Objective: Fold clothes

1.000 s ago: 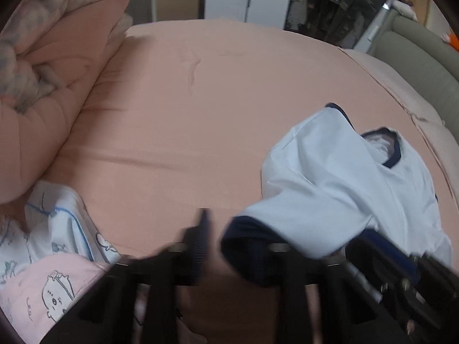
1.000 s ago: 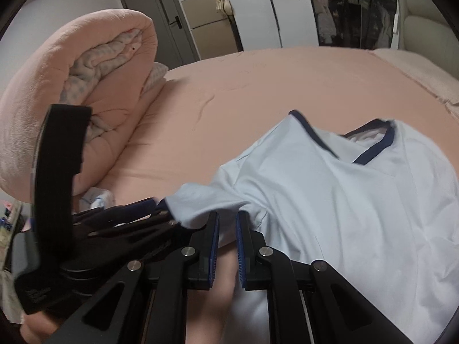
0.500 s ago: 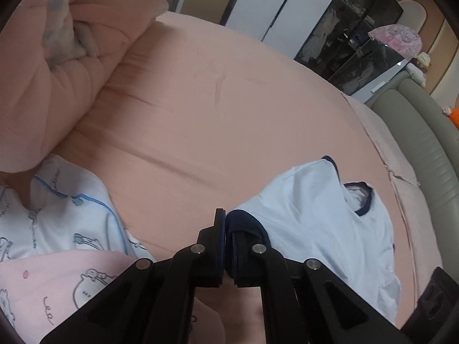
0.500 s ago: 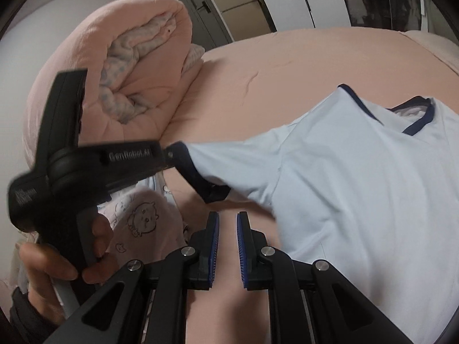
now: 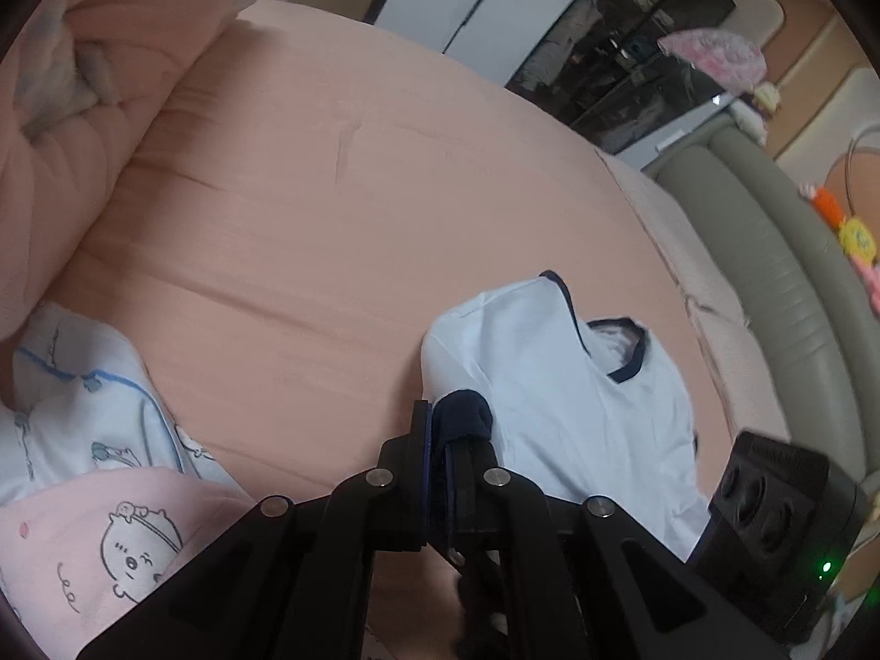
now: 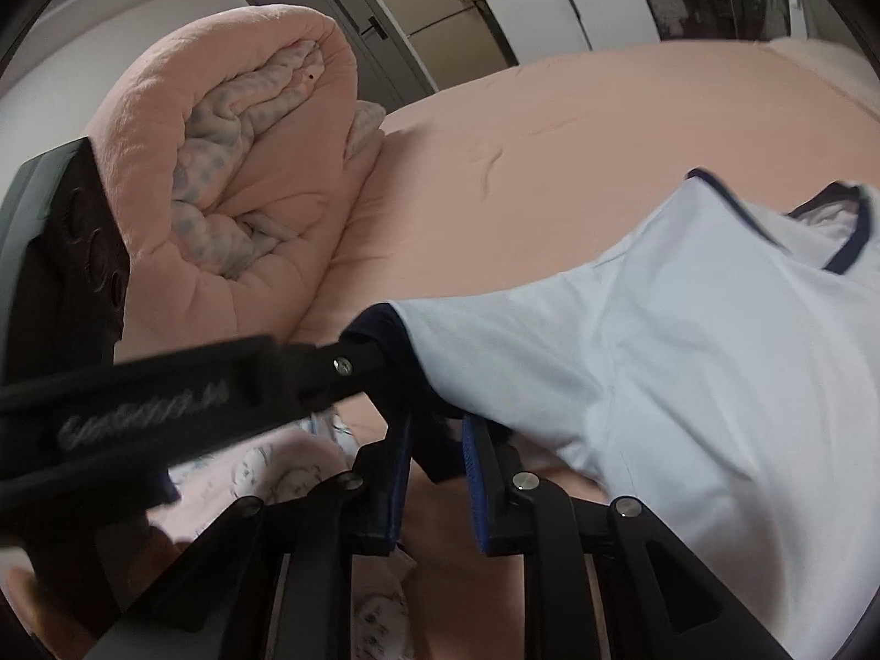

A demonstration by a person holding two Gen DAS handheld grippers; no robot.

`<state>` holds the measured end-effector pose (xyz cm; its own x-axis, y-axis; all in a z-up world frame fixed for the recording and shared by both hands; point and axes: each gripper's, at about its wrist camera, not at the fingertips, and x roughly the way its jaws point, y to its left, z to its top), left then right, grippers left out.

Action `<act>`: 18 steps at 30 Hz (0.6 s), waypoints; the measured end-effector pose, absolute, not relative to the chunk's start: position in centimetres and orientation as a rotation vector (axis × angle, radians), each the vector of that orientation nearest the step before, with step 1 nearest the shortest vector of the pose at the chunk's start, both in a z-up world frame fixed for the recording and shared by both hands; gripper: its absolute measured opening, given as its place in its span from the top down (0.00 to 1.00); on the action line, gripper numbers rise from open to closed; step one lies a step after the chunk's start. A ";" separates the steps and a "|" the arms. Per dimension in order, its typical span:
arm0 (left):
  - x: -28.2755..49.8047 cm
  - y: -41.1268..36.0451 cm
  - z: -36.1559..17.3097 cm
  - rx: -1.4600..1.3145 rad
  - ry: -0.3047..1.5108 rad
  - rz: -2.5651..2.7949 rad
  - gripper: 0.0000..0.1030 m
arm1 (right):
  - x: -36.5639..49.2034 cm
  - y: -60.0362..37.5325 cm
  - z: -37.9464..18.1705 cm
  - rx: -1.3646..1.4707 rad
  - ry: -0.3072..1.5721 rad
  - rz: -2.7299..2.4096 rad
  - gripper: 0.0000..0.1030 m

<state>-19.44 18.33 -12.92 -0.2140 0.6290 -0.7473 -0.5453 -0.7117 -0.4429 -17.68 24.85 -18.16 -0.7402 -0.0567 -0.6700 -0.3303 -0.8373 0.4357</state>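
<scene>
While the left gripper [image 5: 437, 440] pinched its dark sleeve cuff [image 5: 462, 421] tight, the soft, floppy shirt [image 6: 715, 363] lay by the bed's [image 5: 330, 209] near edge; right gripper [image 6: 434, 456] jaws were opening around the cuff, not squeezing.

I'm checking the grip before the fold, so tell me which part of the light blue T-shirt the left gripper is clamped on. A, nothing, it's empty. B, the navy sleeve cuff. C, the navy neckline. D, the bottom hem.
B: the left gripper is shut on the navy sleeve cuff of the light blue T-shirt, while the navy neckline lies free farther up the bed.
</scene>
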 end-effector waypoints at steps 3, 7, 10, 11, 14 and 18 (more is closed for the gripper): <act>-19.5 18.5 -13.0 -1.281 -0.082 1.993 0.97 | -18.8 24.3 -18.4 -1.105 0.688 2.649 0.82; -20.3 18.0 -13.3 -1.293 -0.103 2.017 0.97 | -19.1 23.8 -18.6 -1.165 0.590 2.631 0.96; -20.6 17.1 -13.4 -1.298 -0.133 2.033 0.97 | -19.0 23.3 -17.8 -1.149 0.571 2.663 0.98; -20.5 16.9 -13.4 -1.298 -0.130 2.039 0.97 | -18.9 22.9 -17.4 -1.141 0.577 2.688 0.98; -20.3 16.3 -13.4 -1.292 -0.110 2.054 0.97 | -19.2 21.0 -16.5 -1.147 0.555 2.770 0.99; -20.6 14.6 -13.6 -1.316 -0.116 2.064 0.97 | -19.4 18.4 -15.9 -1.177 0.517 2.866 0.99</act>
<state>-20.62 14.60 -13.58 -0.2602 0.5815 -0.7708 -0.4911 -0.7671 -0.4128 -19.35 18.35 -15.93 -0.7192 -0.1226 -0.6839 -0.1243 -0.9457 0.3003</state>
